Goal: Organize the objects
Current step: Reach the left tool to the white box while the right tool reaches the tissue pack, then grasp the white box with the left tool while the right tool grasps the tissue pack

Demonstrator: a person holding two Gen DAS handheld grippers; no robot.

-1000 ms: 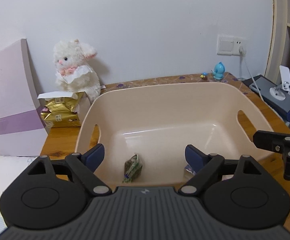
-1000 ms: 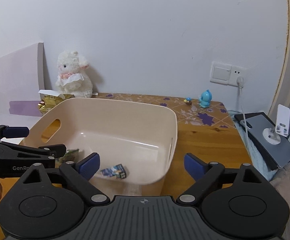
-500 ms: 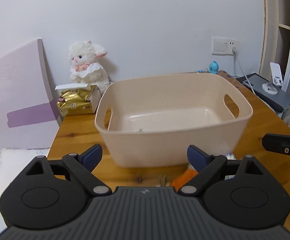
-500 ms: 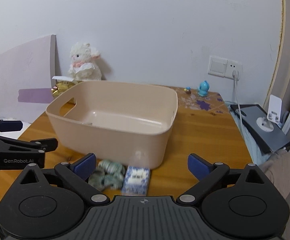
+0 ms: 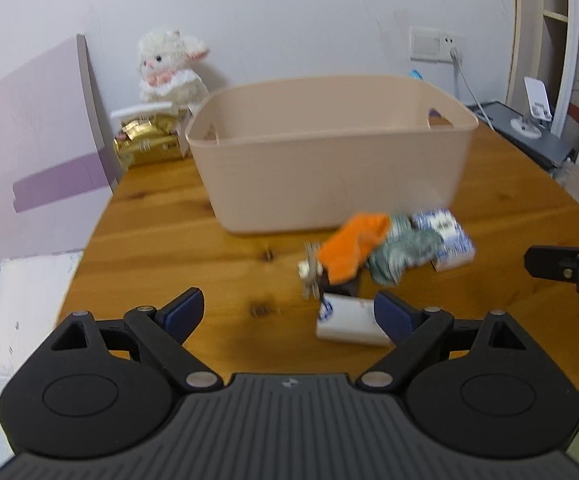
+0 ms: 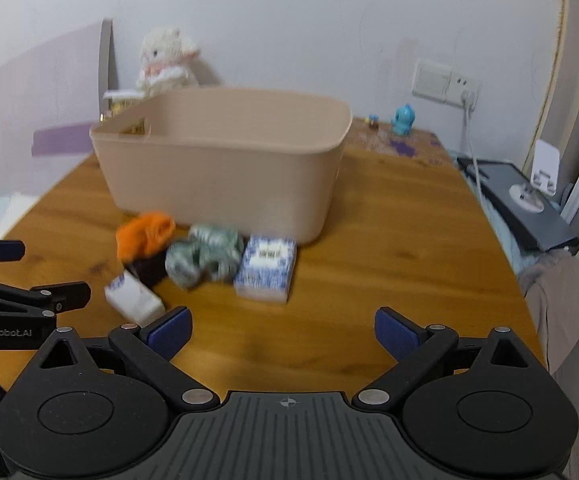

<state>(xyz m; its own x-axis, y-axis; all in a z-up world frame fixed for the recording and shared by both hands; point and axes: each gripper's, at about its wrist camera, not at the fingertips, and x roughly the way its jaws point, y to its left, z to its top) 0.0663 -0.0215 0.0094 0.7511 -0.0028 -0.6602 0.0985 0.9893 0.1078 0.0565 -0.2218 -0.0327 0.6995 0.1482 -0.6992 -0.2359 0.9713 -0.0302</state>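
Note:
A beige plastic bin (image 5: pixel 329 148) (image 6: pixel 225 160) stands on the wooden table (image 5: pixel 193 240). In front of it lies a small heap: an orange cloth (image 5: pixel 353 248) (image 6: pixel 145 232), a grey-green crumpled cloth (image 5: pixel 401 252) (image 6: pixel 205 256), a blue-white patterned box (image 5: pixel 445 240) (image 6: pixel 267 268), a white packet (image 5: pixel 349 322) (image 6: pixel 133 298) and a small dark item with keys (image 5: pixel 311 276). My left gripper (image 5: pixel 289 316) is open and empty, just before the white packet. My right gripper (image 6: pixel 281 332) is open and empty, in front of the patterned box.
A white plush lamb (image 5: pixel 169 68) and a gold packet (image 5: pixel 149 140) sit behind the bin on the left, beside a lilac board (image 5: pixel 29 152). A blue figurine (image 6: pixel 403 120), wall socket with cable (image 6: pixel 445 84) and a grey device (image 6: pixel 521 204) are at the right.
Both grippers have pulled back and lowered from over the bin toward the table's front edge. The heap of objects in front of the bin has come into view.

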